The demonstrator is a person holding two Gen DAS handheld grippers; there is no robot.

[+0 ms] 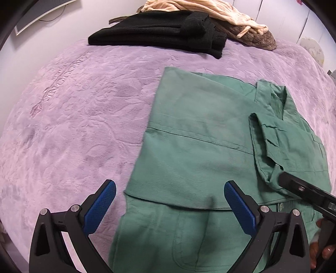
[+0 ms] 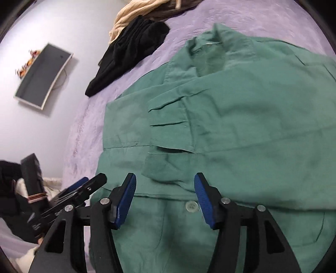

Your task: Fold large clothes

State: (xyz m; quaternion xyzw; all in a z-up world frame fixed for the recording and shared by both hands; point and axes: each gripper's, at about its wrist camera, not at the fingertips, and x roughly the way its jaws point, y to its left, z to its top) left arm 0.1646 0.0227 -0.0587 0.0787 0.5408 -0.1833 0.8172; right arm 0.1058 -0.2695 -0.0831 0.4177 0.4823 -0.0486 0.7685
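Note:
A green shirt lies partly folded on the purple bedspread, with one sleeve laid across its body and the cuff pointing toward me. My left gripper stands wide open over the shirt's near left edge, nothing between its blue pads. My right gripper hangs open just above the shirt, near the cuff and a pale button, its pads touching no cloth. In the left wrist view the right gripper shows as a black finger at the cuff.
A folded black garment lies at the far side of the bed, with cream striped and brown clothes behind it. A curved screen hangs on the wall. A hand shows at the lower right.

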